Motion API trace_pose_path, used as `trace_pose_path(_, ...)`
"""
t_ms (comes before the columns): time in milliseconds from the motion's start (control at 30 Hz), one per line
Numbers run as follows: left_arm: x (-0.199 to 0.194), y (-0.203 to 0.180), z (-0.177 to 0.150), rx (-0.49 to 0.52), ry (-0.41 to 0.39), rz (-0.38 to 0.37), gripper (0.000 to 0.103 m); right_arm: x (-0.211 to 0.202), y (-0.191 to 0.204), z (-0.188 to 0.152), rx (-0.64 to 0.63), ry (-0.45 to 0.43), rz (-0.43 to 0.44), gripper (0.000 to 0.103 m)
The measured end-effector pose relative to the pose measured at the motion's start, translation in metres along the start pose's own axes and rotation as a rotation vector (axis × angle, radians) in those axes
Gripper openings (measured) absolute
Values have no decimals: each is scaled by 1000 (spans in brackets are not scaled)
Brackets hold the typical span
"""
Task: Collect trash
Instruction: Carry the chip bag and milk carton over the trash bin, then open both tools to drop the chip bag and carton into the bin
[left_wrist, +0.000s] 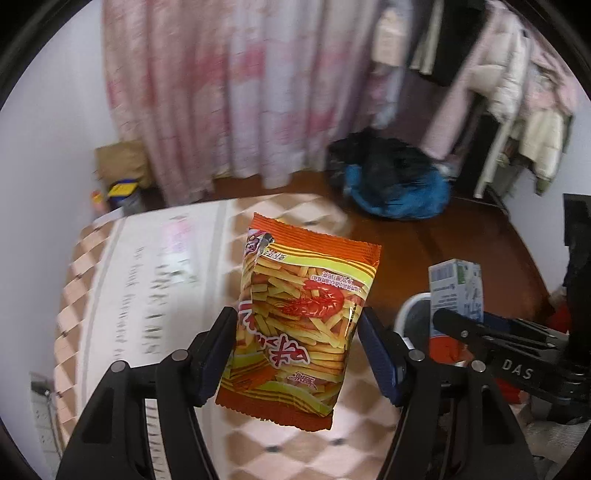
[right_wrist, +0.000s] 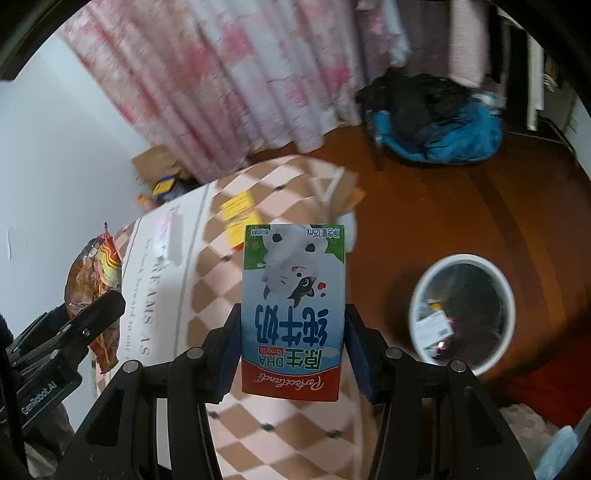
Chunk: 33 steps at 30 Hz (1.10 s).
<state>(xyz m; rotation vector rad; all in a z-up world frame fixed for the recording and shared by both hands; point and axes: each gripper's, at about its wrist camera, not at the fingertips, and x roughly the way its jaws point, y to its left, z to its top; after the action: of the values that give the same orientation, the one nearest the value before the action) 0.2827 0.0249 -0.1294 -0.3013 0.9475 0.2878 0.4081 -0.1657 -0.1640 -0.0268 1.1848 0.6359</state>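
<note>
In the left wrist view, the pink-and-white checked bedspread with printed lettering fills the left and lower part of the frame, with a brown cardboard box against the white wall at the upper left. At centre, the left gripper is closed on an orange shrimp-stick snack bag, its two dark-padded fingers pressing the bag's left and right edges so the bag stands upright above the bed. Right of it, the right gripper appears at the lower right, gripping a small blue-and-white milk carton over the white rim of a round waste bin. A heap of blue and black clothing lies on the dark reddish wooden floor at the upper right. In the right wrist view, the left gripper and its snack bag show at the far left edge. At centre the right gripper clamps the milk carton by its two sides, held upside down, printing inverted, above the bedspread. To the lower right the white bin stands on the floor, just beside the bed, with scraps of packaging inside. The clothing heap sits at the upper right.
</note>
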Motion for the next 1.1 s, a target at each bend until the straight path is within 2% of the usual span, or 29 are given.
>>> trace_pose_path(133, 5, -55, 4, 55, -4, -76, 64, -26, -54, -4, 57, -28, -37, 53)
trace_pose_path(300, 35, -123, 3, 112, 46, -158, 64, -38, -134, -14, 145, -26, -108, 53)
trace_pose_path(433, 78, -174, -1, 150, 128, -209, 64, -27, -203, -23, 231, 8, -160, 53)
trace_pose_path(567, 134, -215, -6, 130, 257, -276, 64, 7, -273, -35, 329, 76, -183, 53)
trace_pose_path(700, 193, -239, -13, 96, 381, -304, 64, 52, -319, -45, 408, 154, -164, 53)
trace_pose_path(867, 259, -254, -23, 72, 511, -313, 62, 106, -358, -53, 466, 221, -156, 53)
trace_pose_path(967, 287, -256, -30, 64, 567, -301, 62, 129, -373, -55, 490, 248, -155, 53)
trace_pose_path(1100, 302, -260, -32, 64, 591, -280, 65, 154, -379, -55, 498, 274, -158, 53)
